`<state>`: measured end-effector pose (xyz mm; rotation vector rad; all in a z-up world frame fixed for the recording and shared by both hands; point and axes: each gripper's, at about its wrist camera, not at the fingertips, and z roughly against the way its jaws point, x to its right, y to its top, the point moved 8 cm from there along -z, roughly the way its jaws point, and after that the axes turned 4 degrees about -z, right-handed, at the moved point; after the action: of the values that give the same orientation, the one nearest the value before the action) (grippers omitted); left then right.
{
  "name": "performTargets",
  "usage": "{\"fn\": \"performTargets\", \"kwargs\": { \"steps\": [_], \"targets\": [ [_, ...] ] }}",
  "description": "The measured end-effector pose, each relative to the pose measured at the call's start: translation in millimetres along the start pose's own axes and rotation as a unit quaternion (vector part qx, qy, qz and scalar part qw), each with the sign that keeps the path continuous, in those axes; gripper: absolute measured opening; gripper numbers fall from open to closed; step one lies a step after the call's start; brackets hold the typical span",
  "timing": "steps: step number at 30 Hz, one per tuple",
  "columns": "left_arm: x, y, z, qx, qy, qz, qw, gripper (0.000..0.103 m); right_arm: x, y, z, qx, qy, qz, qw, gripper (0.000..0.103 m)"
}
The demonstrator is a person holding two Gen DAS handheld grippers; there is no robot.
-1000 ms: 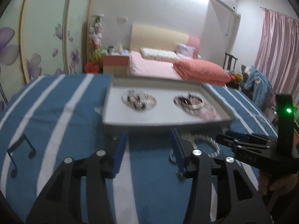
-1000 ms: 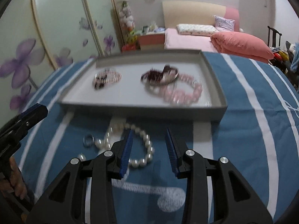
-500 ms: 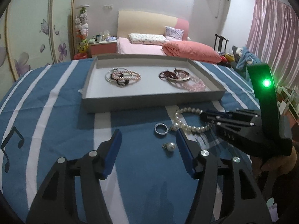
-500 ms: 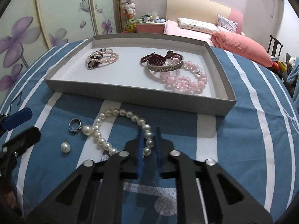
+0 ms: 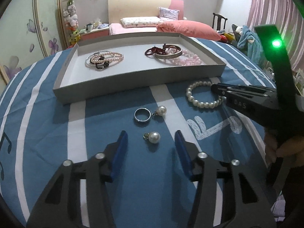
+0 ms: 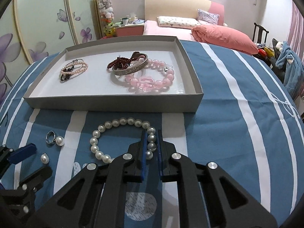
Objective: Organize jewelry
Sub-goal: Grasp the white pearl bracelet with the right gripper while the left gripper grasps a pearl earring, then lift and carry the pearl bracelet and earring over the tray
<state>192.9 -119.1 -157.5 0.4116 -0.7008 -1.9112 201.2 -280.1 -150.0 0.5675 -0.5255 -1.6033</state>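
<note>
A white pearl bracelet (image 6: 106,133) lies on the blue striped cloth in front of the grey tray (image 6: 114,102). My right gripper (image 6: 151,134) is shut on the bracelet's right side, pearls between its blue pads. It also shows in the left wrist view (image 5: 218,90), closed on the bracelet (image 5: 197,102). My left gripper (image 5: 150,138) is open and low over the cloth, with a loose pearl earring (image 5: 153,137) between its fingertips. A silver ring (image 5: 142,115) and a second pearl earring (image 5: 161,111) lie just beyond.
The tray holds a pink-pearl and dark bead pile (image 6: 73,70) at left and a silver bangle, red beads and pink bead bracelet (image 6: 150,76) at right. The cloth (image 6: 237,133) stretches to the right. A bed and wardrobe stand behind.
My right gripper has closed from open onto the pearl bracelet. My left gripper has moved forward and down, so the loose pearl earring now sits between its open fingers.
</note>
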Motion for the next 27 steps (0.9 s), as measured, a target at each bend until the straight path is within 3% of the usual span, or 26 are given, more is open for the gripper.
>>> {"fn": "performTargets", "kwargs": {
  "steps": [4, 6, 8, 19, 27],
  "targets": [
    [-2, 5, -6, -0.004, 0.011, 0.007, 0.9999, 0.036, 0, 0, 0, 0.000, 0.001, 0.001, 1.000, 0.010],
    [-3, 5, -7, -0.005, 0.016, 0.007, 0.9998, 0.021, -1, -1, 1, 0.000, 0.001, 0.003, 1.000, 0.010],
    [-5, 5, -7, -0.006, 0.019, 0.007, 0.9998, 0.016, -2, -1, 1, 0.000, 0.000, 0.006, 1.000, 0.010],
    [-61, 0, 2, -0.007, 0.066, 0.044, 0.9968, 0.016, -27, -14, 10, -0.002, 0.019, 0.038, 0.999, 0.010],
    [-61, -3, 3, -0.008, 0.068, 0.039, 0.9969, 0.019, -29, -14, 10, -0.004, 0.025, 0.032, 0.999, 0.011]
  ]
}}
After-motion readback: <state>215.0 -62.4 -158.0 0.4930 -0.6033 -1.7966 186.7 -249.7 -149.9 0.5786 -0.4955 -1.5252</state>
